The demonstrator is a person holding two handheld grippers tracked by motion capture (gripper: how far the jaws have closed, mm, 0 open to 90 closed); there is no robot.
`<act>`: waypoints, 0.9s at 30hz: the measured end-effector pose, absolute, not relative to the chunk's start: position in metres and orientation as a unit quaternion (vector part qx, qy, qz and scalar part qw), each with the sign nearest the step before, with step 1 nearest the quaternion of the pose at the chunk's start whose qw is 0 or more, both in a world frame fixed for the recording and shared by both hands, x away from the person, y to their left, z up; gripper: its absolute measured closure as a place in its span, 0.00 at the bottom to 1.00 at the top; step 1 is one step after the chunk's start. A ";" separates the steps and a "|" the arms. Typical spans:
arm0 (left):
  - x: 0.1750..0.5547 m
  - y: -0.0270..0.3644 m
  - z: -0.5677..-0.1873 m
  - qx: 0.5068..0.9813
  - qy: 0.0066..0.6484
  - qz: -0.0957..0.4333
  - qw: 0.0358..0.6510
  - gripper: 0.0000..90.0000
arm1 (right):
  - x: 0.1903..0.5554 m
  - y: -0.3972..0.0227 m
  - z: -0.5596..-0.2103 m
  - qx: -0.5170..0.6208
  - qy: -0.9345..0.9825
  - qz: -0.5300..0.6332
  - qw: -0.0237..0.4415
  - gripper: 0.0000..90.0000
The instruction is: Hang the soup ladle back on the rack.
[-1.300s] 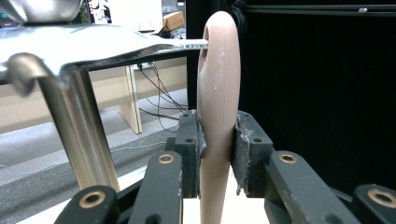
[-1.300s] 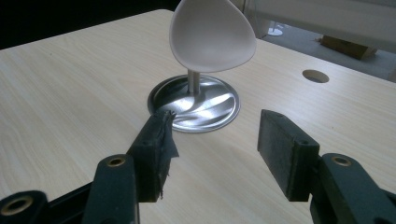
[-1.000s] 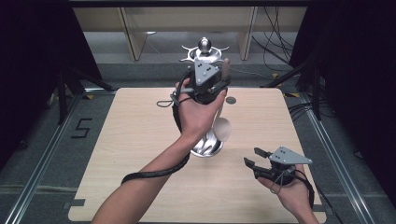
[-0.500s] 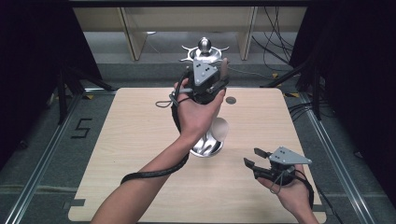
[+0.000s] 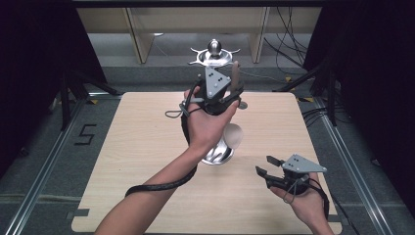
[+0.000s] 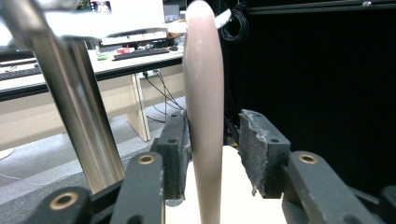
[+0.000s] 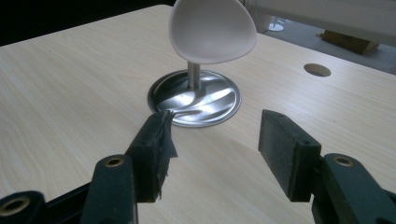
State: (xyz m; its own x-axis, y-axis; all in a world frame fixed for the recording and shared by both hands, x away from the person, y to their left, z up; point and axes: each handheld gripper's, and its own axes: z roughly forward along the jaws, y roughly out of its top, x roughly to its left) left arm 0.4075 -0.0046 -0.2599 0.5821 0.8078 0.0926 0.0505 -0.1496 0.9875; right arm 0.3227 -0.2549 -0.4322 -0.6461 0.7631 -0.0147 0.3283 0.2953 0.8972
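**Left claw lets go of the spoon handle**

Left gripper (image 6: 215, 119) has just been opening its jaws. The spoon handle (image 6: 204, 93) stands upright between them, against one pad and clear of the other, so it is no longer pinched. Both hands and the stand are where they were in the earlier frames.

The stand's round steel base (image 5: 218, 155) sits about mid-table (image 5: 147, 147), with the white spoon bowl (image 7: 212, 30) just above it, close beside the thin pole (image 6: 79, 107). The left gripper is held high over the far half of the table, and the stand's hooked top (image 5: 214, 51) shows beyond it. The right gripper (image 5: 265, 165) rests low near the right near corner. Its jaws are wide apart with nothing between them, and they point at the base.

Bare wood runs from the base to the left edge and to the near edge. A small round hole (image 7: 317, 70) lies toward the far edge, well away from the base.

In the high view the left hand covers most of the pole. In the left gripper view the handle's upper end is blurred and cut off, so whether it is hooked onto the stand cannot be told.
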 end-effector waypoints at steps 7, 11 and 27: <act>0.399 -0.004 -0.268 0.684 0.310 0.332 0.571 0.57 | 0.324 -0.255 -0.433 0.349 0.771 0.479 0.232 0.49; 0.396 0.001 -0.273 0.689 0.310 0.333 0.564 0.54 | 0.322 -0.255 -0.433 0.356 0.774 0.475 0.222 0.49; 0.373 0.035 -0.306 0.728 0.291 0.276 0.556 0.43 | 0.322 -0.257 -0.434 0.361 0.773 0.473 0.220 0.48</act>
State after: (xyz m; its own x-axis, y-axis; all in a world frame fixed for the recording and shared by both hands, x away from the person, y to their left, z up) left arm 0.3728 0.0351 -0.3061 0.6780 0.7308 0.0791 0.1168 -0.2133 0.9700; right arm 0.3217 -0.2574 -0.4340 -0.6428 0.7660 0.0012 0.3493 0.2917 0.8904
